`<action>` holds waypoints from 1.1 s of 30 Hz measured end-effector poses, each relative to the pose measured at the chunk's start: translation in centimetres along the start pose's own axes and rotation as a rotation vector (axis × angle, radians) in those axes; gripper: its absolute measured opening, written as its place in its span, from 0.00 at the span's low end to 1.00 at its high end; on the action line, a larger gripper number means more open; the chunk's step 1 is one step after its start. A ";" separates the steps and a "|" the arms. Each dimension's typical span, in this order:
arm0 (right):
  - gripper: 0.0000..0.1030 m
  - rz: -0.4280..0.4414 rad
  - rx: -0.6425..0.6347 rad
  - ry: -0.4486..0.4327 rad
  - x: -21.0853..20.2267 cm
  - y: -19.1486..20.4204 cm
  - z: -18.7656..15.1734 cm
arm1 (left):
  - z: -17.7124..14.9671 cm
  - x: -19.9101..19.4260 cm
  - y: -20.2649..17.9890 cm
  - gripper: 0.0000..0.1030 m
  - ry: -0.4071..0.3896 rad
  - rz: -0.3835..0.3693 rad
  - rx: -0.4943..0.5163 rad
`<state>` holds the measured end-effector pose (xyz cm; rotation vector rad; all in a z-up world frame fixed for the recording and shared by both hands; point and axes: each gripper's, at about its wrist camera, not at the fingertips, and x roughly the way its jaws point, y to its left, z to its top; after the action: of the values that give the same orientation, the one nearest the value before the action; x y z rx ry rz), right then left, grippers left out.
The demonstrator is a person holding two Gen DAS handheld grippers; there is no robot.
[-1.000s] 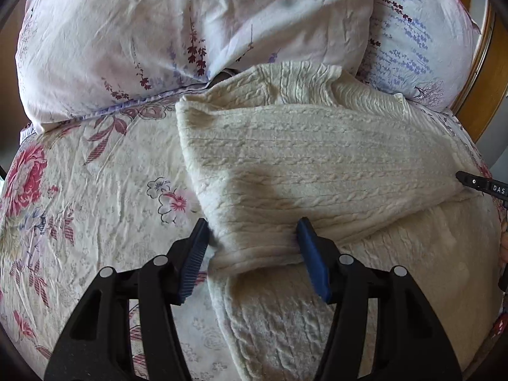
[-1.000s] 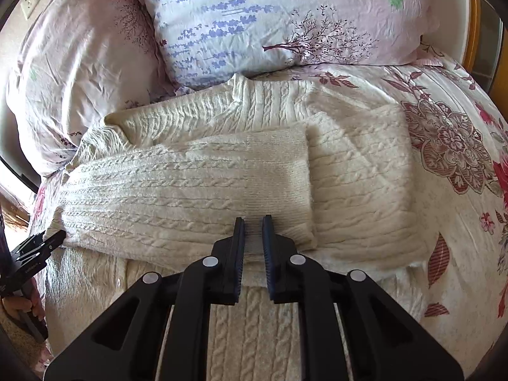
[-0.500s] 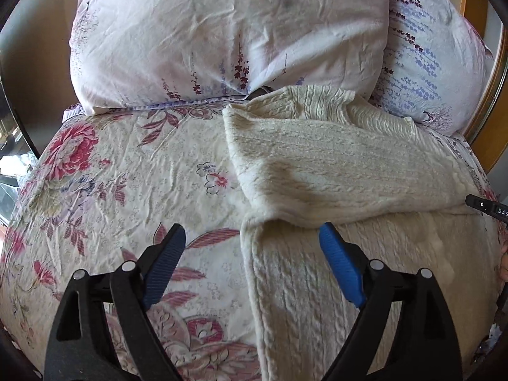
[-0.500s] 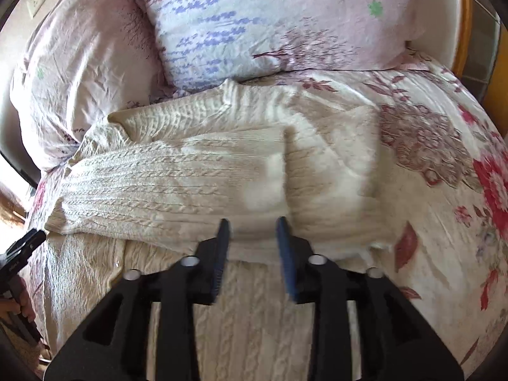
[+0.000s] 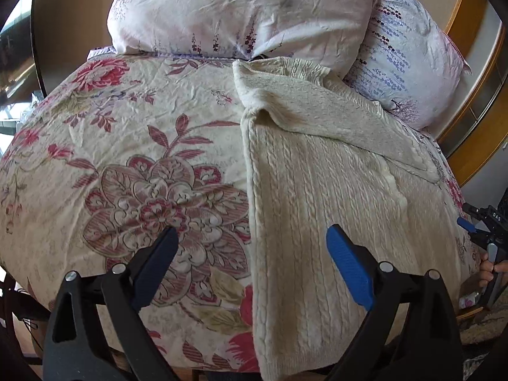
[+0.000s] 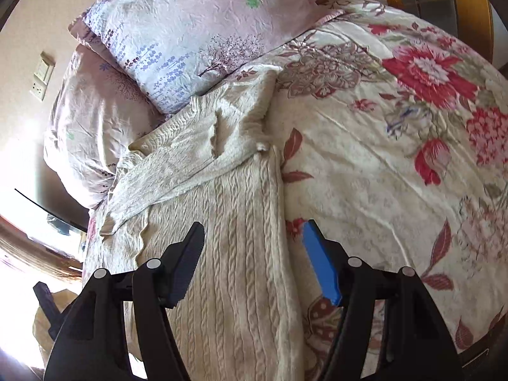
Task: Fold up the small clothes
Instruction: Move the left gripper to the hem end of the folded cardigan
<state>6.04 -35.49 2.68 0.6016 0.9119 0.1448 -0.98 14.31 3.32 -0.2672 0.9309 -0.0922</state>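
Note:
A cream cable-knit sweater (image 5: 317,206) lies flat on the floral bedspread (image 5: 143,165), collar toward the pillows and both sleeves folded across its chest. My left gripper (image 5: 252,233) hovers open over the sweater's left edge near the hem, gripping nothing. In the right wrist view the sweater (image 6: 238,238) runs up the middle. My right gripper (image 6: 254,226) straddles its right edge; its jaws are closing a little, with the knit below them and not pinched. The right gripper (image 5: 476,222) also shows at the far right of the left wrist view, with a hand (image 5: 487,273) on it.
Two pale flowered pillows (image 5: 247,12) (image 6: 197,31) lie against the head of the bed, touching the collar. A wooden bed frame (image 5: 476,133) curves along the right. A wall socket (image 6: 43,76) sits at the left. The bed's front edge runs just beneath the grippers.
Both grippers let go of the folded sleeves, opened, and drew back toward the hem, the left one shifting to the sweater's left edge and the right one to its right edge.

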 end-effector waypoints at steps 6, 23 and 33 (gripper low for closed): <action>0.59 0.017 0.035 0.084 -0.5 -1.8 -1.9 | -2.4 0.0 1.1 0.80 0.053 -0.080 -0.100; 0.27 0.342 0.179 0.350 0.1 -3.5 -8.1 | -5.6 -0.7 0.8 0.52 0.125 -0.316 -0.280; 0.23 0.436 0.220 0.400 0.4 -3.5 -10.0 | -7.4 -0.1 0.6 0.31 0.219 -0.445 -0.379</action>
<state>-1.99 -33.93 -4.09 0.9948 1.1806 0.5780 -7.00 13.49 -0.97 -0.8279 1.0913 -0.3620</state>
